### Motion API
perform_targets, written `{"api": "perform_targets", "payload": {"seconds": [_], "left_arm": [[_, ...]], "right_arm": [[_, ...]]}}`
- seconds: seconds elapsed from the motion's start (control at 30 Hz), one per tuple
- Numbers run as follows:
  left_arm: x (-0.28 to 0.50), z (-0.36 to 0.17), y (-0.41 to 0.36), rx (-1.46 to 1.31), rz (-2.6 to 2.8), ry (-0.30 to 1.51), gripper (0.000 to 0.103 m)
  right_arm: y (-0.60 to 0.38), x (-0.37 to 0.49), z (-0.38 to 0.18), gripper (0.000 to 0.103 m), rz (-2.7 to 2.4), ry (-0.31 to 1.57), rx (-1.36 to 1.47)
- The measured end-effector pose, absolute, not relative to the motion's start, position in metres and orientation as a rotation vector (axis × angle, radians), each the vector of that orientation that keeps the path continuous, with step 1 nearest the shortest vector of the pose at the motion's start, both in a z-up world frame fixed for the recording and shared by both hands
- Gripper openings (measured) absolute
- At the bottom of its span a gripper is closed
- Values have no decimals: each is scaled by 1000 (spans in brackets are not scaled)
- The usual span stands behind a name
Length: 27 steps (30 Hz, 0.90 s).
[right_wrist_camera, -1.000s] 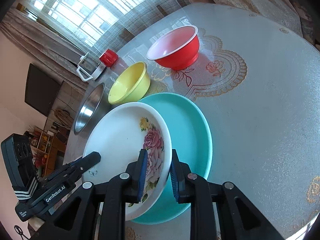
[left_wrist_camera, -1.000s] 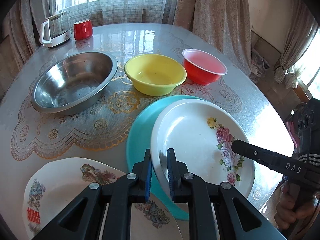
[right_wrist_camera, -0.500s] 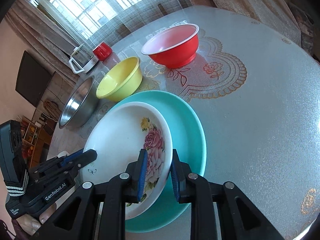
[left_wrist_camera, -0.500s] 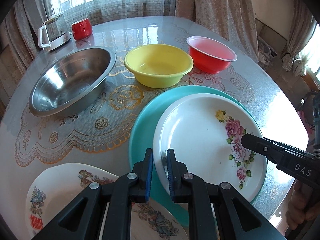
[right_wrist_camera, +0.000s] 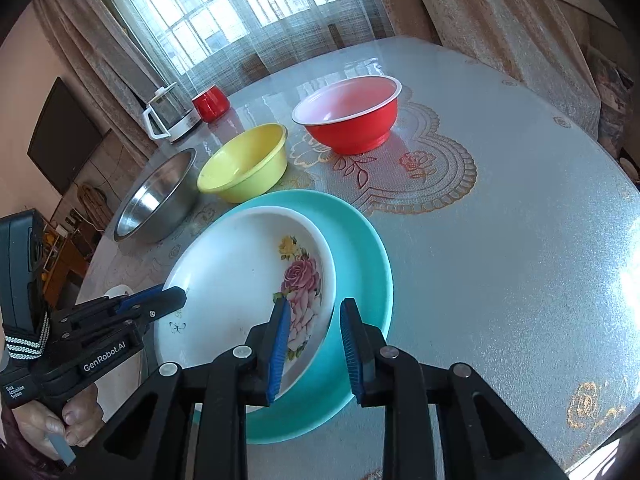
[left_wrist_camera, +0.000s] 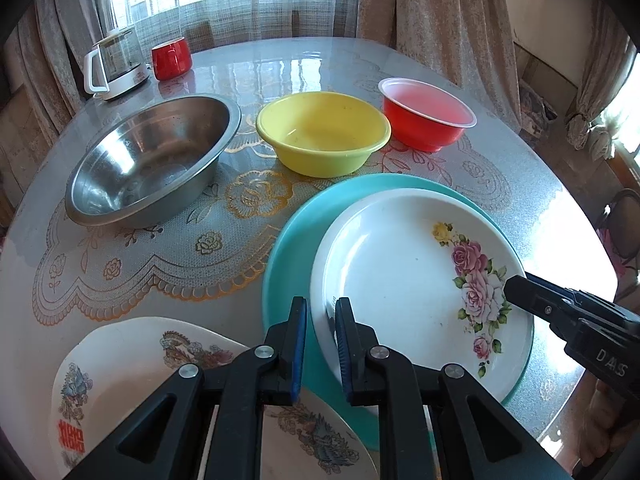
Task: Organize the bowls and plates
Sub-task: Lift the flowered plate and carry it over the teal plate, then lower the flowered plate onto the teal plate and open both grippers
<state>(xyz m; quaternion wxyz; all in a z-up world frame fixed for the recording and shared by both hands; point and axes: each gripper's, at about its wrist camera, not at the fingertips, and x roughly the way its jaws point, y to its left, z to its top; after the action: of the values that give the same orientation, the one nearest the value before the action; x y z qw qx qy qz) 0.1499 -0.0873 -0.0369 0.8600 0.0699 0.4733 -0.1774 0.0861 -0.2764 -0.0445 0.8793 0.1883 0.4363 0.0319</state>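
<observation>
Black grippers (left_wrist_camera: 321,344), blue-lined jaws, silver screws

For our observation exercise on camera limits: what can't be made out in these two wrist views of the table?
Printed plate: left wrist view, near part hidden by the left hand-held gripper and cut by the bottom edge.
Teal plate: both views, middle covered by the white flowered plate.
Red cup: both views, inside not visible.
Kettle: contents unclear, small and glary.

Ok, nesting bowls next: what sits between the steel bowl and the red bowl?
The yellow bowl, in a row with the steel bowl and red bowl; clearest in the left wrist view.
</observation>
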Motion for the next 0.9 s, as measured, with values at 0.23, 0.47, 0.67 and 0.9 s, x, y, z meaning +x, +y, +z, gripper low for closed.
{"api": "perform_targets", "payload": {"seconds": [0.23,0.47,0.67,0.9], "left_arm": [[149,-38,-90,155,-350,981,14],[144,-29,-84,128,-363,945,14],[139,-23,-74,84,-362,924,14],[128,-14,-50,26,-336,894,16]], "right_arm": [[-273,91,-47,13,58,889,375],[-274,92,-49,14,77,900,395],[-270,90,-51,19,68,909,386],[-276,84,-44,29,46,874,398]]}}
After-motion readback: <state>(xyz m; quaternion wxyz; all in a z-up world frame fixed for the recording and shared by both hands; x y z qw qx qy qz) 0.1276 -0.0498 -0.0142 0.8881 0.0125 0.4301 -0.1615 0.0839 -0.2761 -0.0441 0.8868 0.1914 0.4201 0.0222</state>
